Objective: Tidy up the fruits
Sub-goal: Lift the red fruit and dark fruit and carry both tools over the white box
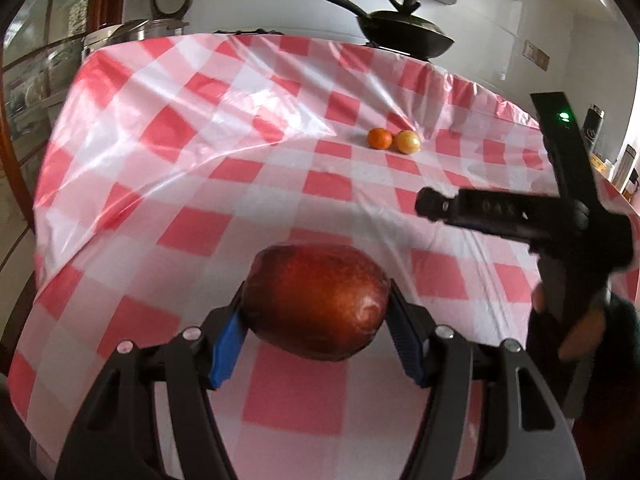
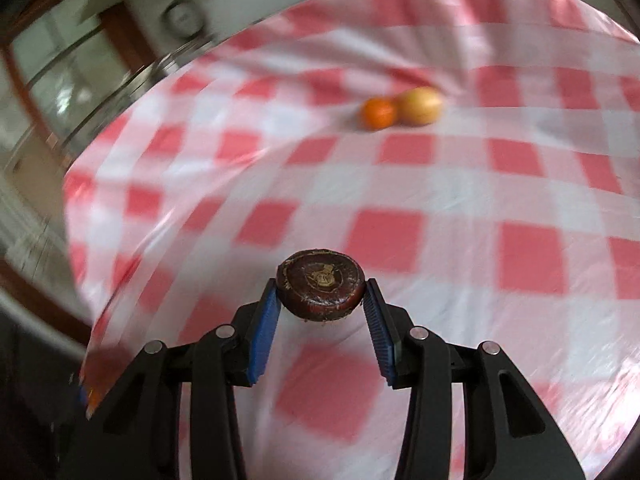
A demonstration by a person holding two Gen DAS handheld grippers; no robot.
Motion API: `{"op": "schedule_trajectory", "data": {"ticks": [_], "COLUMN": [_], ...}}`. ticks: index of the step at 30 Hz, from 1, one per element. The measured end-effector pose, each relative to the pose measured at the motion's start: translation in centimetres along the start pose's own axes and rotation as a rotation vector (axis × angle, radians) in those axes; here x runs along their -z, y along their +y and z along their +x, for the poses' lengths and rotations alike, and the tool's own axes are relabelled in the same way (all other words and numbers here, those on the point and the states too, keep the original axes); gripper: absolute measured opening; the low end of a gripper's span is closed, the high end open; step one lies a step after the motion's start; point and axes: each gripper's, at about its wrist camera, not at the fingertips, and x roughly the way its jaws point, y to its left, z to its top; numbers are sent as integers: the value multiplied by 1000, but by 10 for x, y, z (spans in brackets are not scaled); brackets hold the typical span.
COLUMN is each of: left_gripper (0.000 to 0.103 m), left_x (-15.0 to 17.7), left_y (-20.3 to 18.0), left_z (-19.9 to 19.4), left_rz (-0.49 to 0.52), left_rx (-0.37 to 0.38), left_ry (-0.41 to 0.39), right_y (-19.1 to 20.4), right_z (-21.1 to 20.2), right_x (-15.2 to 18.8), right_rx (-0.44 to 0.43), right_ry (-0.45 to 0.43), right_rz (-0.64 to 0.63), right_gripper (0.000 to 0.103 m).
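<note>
Checked tablecloth (image 1: pixel 280 184), left fingers (image 1: pixel 228 332) pinching red mango (image 1: pixel 316 300) — long axis crosswise, right fingers (image 2: pixel 266 320) pinching flat dark fruit (image 2: pixel 320 286)

A checked tablecloth (image 1: pixel 192 184) is being spread over the table, while a lidded black pan (image 1: pixel 404 32) is being kept behind it.

Faint raised letters "DAX" (blurred) stand on the right hand-held gripper (image 1: pixel 430 204).
</note>
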Motion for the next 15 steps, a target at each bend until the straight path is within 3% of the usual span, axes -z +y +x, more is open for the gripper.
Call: {"op": "schedule_trajectory", "data": {"ticks": [15], "left_gripper": [65], "left_x": [36], "left_y": [58], "left_z": [-52], "left_rz": [-78], "left_rx": [-72], "left_ry": [-30], "right_y": [100], "right_z": [-17], "right_x": [90], "right_rx": [-123], "right_ry": [88], "right_rz": [-229], "right_gripper": [43]}}
